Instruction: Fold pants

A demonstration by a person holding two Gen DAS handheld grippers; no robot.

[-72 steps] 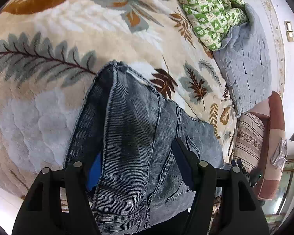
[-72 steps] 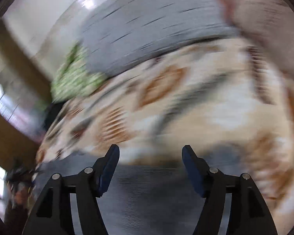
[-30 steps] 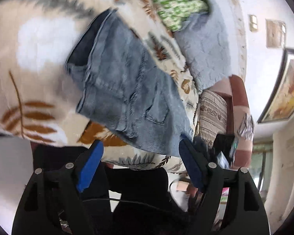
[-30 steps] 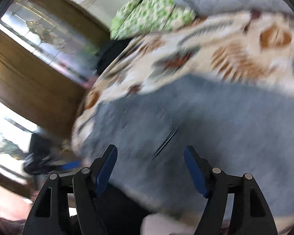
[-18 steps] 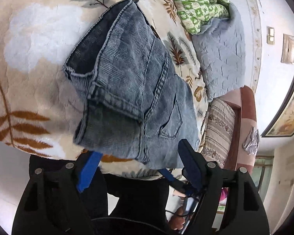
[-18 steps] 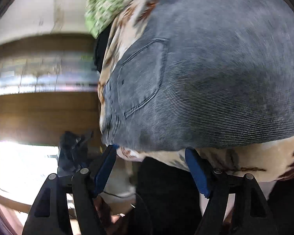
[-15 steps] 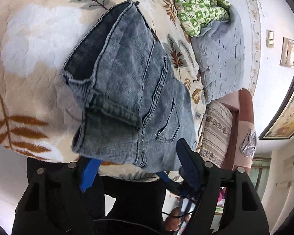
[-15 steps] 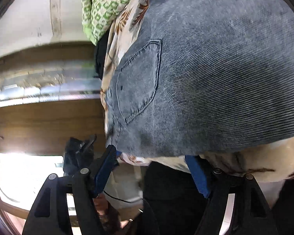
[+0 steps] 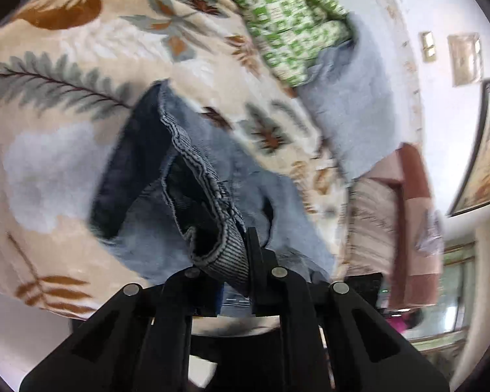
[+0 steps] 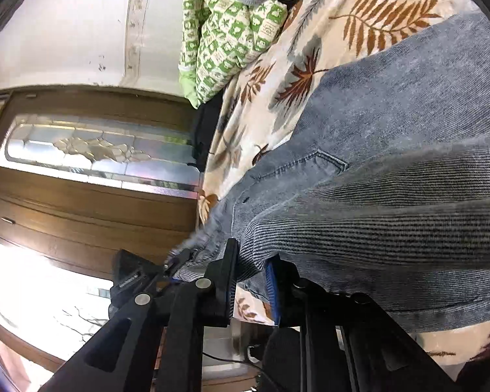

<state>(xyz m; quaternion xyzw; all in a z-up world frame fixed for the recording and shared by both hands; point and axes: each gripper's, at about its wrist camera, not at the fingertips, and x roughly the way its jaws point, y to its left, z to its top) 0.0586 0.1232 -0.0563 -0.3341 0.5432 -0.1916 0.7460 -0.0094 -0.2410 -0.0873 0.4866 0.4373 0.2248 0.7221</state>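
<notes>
Under bunched pants (image 9: pixel 192 176), left claw (image 9: pixel 235 261) pads hidden.

Nothing here can be read. The black device (image 10: pixel 132 281) just left of the right claw's near finger carries a short line of pale lettering on its side, too small and tilted to make out. The green-and-white patterned quilt (image 10: pixel 225 32), far ahead of that claw and up to its left, has small printed squares that might hold marks, yet none resolves into letters or numbers.
</notes>
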